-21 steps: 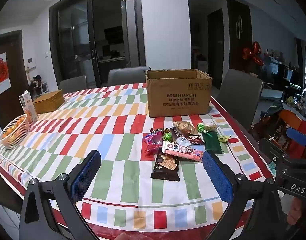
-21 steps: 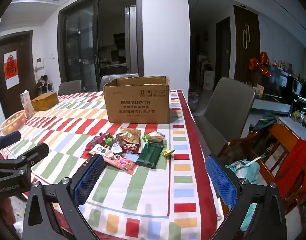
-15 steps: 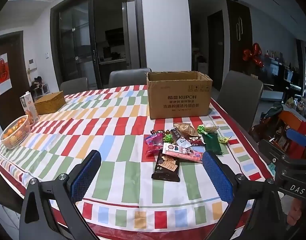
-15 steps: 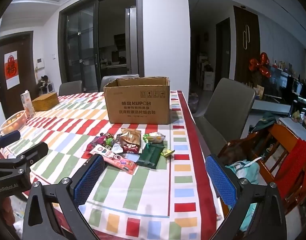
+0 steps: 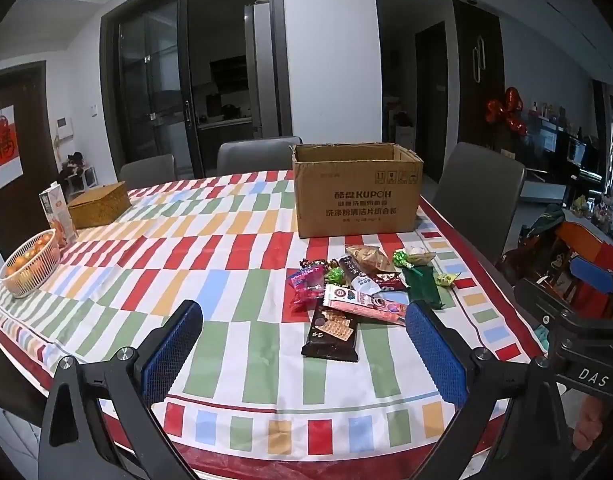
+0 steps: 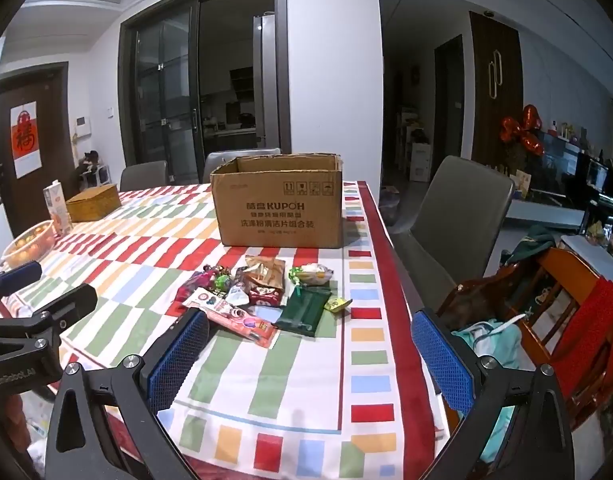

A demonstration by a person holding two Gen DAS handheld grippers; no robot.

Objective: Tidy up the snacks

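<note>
A heap of snack packets [image 5: 362, 284] [image 6: 262, 292] lies on the striped tablecloth in front of an open cardboard box [image 5: 356, 194] [image 6: 278, 206]. Nearest in the left wrist view is a dark biscuit packet [image 5: 333, 334], with a long pink packet [image 5: 366, 306] [image 6: 236, 316] and a dark green one [image 5: 420, 286] [image 6: 304, 310] behind it. My left gripper [image 5: 302, 354] hovers open above the table's near edge, short of the heap, with nothing between its fingers. My right gripper [image 6: 310, 358] is also open and bare, near the table's right front corner.
At the far left stand a white basket of oranges [image 5: 28, 266], a juice carton [image 5: 58, 216] and a woven box [image 5: 98, 204]. Grey chairs [image 5: 478, 196] ring the table. A wooden chair with clothes [image 6: 546, 320] stands close at the right.
Both views have crept slightly forward, so the box and the snacks sit a touch lower in frame. Both grippers remain wide open.
</note>
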